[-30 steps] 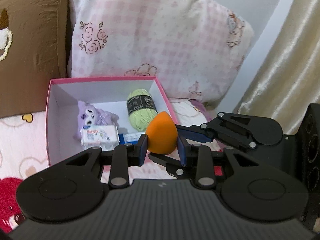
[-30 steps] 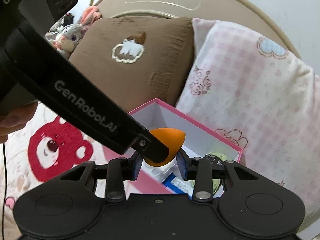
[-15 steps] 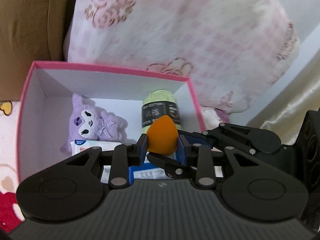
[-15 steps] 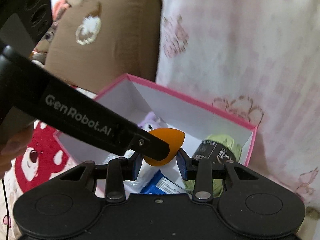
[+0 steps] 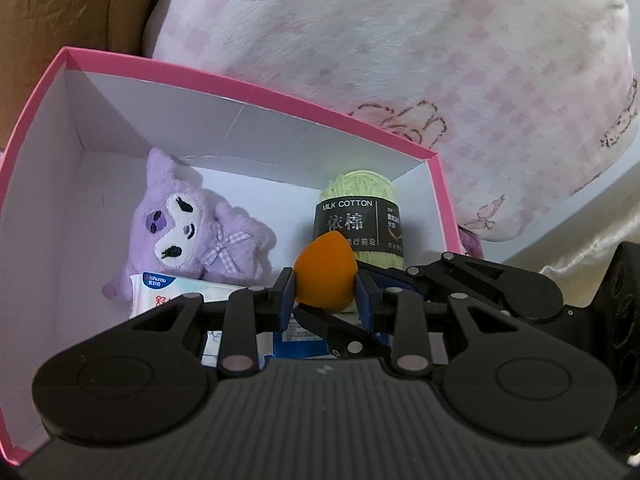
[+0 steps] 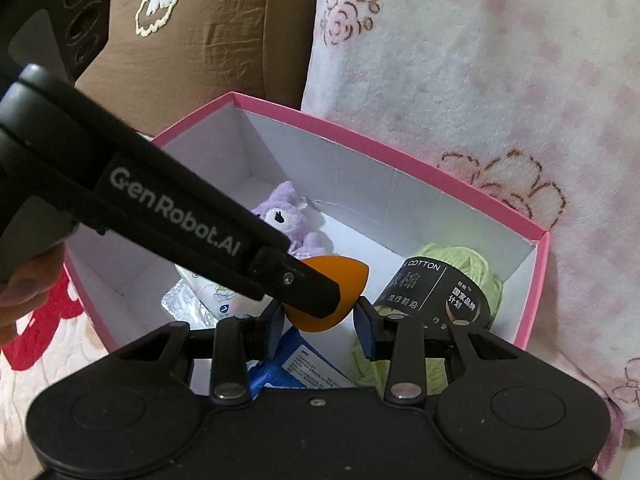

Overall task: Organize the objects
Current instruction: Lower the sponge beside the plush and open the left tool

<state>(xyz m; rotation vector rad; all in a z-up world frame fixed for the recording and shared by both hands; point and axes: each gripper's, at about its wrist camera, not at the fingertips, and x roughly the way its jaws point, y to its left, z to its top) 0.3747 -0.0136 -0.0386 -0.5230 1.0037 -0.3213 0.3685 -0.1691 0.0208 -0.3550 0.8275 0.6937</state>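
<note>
An orange egg-shaped sponge point(image 5: 324, 272) hangs over the inside of the pink box point(image 5: 256, 88), low above its contents. My left gripper point(image 5: 324, 292) is shut on it, blue pads pressing both sides. In the right wrist view the left gripper's black finger point(image 6: 300, 284) crosses in front of the sponge point(image 6: 348, 276). My right gripper point(image 6: 320, 320) also closes around the sponge from another side, its pads against it. One right finger point(image 5: 340, 328) runs under the sponge.
In the box point(image 6: 400, 152) lie a purple plush point(image 5: 188, 232), a green yarn ball point(image 5: 360, 188), a tissue pack point(image 5: 176, 288) and a blue packet point(image 6: 304, 364). A pink checked pillow point(image 5: 400, 40) and a brown pillow point(image 6: 200, 40) stand behind. A hand point(image 6: 24, 292) shows at left.
Both grippers have moved forward and down together with the sponge, from in front of the box to over its inside. The box now fills more of both views.
</note>
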